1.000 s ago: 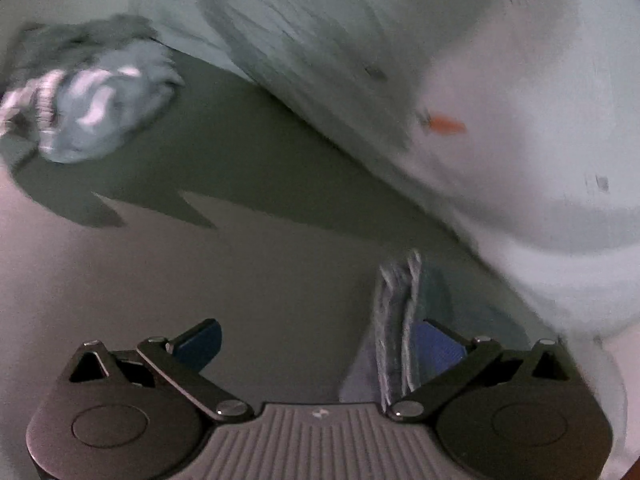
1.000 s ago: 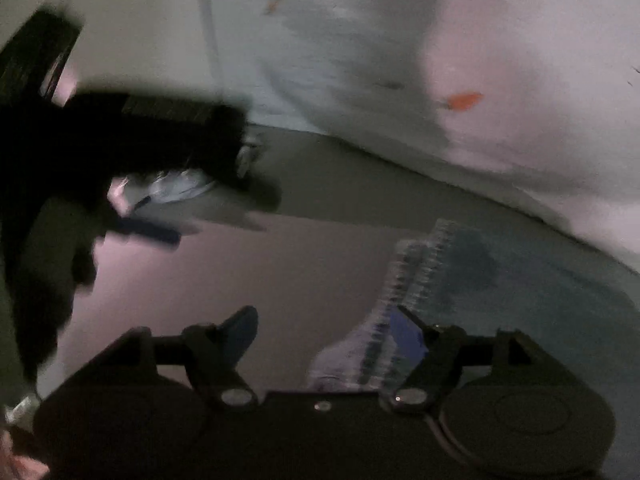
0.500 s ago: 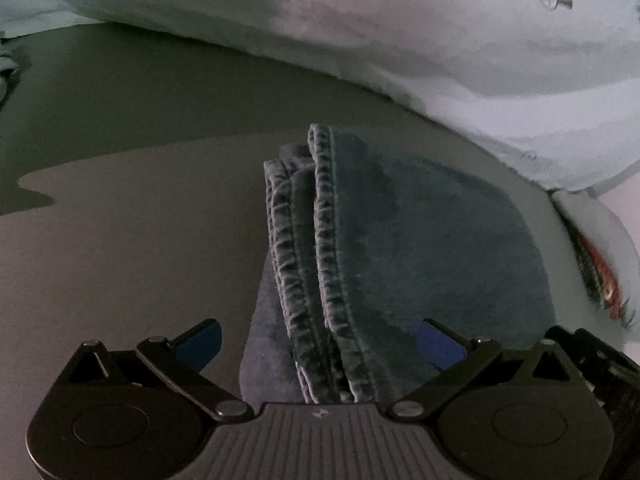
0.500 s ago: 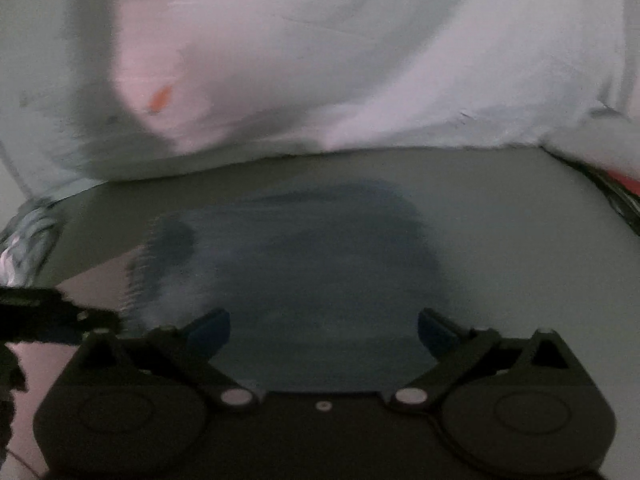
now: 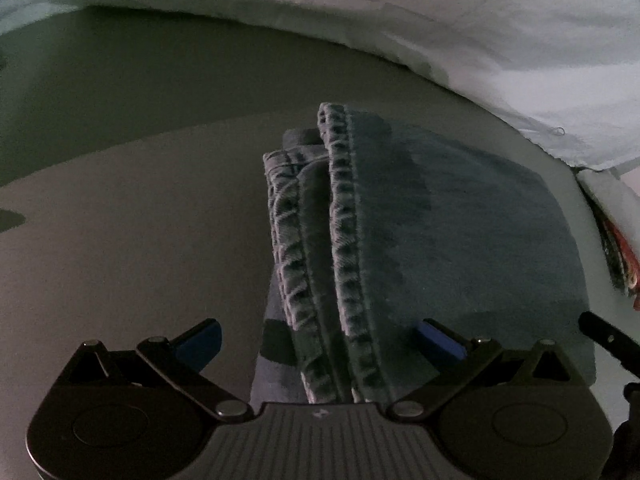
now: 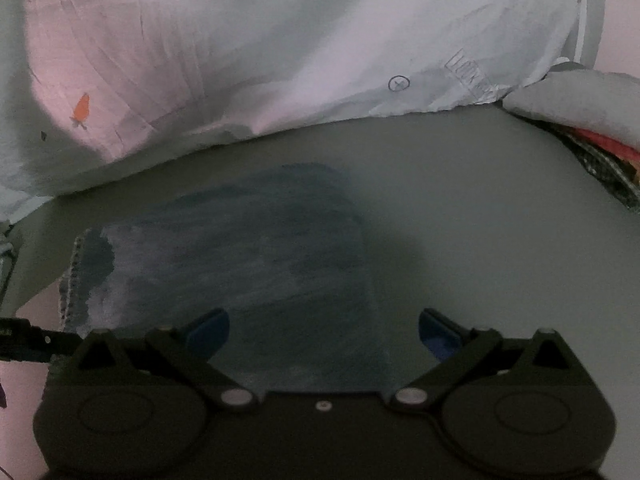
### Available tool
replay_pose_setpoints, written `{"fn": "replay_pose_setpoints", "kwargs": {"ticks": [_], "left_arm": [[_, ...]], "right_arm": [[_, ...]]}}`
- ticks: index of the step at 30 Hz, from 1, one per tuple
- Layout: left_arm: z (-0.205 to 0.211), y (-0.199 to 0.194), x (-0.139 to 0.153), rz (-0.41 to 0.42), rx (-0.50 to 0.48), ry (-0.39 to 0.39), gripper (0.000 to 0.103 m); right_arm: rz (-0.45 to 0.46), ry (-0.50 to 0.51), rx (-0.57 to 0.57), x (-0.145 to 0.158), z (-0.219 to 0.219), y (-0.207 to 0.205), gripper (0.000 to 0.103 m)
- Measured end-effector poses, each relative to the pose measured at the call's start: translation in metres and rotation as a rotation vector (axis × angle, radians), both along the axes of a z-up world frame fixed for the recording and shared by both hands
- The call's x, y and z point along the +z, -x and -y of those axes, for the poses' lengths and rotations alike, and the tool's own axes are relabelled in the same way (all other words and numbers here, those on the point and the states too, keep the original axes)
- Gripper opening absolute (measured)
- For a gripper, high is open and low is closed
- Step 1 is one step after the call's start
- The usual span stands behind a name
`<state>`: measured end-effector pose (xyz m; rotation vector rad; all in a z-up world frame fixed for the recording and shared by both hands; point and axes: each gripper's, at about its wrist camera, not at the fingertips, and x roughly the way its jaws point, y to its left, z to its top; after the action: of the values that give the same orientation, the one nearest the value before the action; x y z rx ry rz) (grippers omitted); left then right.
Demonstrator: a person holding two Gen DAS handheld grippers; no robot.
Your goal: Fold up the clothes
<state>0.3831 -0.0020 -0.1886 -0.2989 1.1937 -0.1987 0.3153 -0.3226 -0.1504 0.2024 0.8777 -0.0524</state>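
A folded blue denim garment point(image 5: 460, 232) lies flat on the grey surface point(image 5: 132, 216), its stitched hems stacked along the left edge. My left gripper point(image 5: 320, 340) is open and hovers over those hems, its blue fingertips point(image 5: 200, 338) on either side of them. The same garment shows in the right wrist view point(image 6: 248, 264). My right gripper point(image 6: 324, 330) is open above its near right edge, holding nothing.
A pale printed sheet point(image 6: 304, 48) with a small orange carrot motif point(image 6: 81, 110) is bunched along the back. A pile of other clothes with red and dark fabric point(image 6: 600, 148) lies at the right, also seen in the left wrist view point(image 5: 620, 256).
Both grippers swung from the side to over the folded denim and came closer. The crumpled clothes seen at left a second ago are out of view.
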Motion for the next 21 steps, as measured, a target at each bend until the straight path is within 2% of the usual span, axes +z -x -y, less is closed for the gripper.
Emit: {"fn": "replay_pose_setpoints", "kwargs": {"ticks": [9, 16, 18, 21], "left_arm": [[-0.003, 0.006, -0.006, 0.022, -0.047, 0.021, 0.103], [-0.005, 0.012, -0.010, 0.046, -0.090, 0.030, 0.103], [-0.002, 0.016, -0.011, 0.064, -0.123, 0.009, 0.103], [0.002, 0.018, -0.010, 0.070, -0.118, -0.009, 0.103]], "right_arm": [[-0.053, 0.022, 0.025, -0.015, 0.002, -0.020, 0.102], [-0.070, -0.002, 0.064, -0.024, 0.002, -0.031, 0.103], [-0.073, 0.002, 0.080, -0.026, 0.001, -0.034, 0.103], [-0.076, -0.004, 0.105, -0.028, 0.002, -0.040, 0.103]]}}
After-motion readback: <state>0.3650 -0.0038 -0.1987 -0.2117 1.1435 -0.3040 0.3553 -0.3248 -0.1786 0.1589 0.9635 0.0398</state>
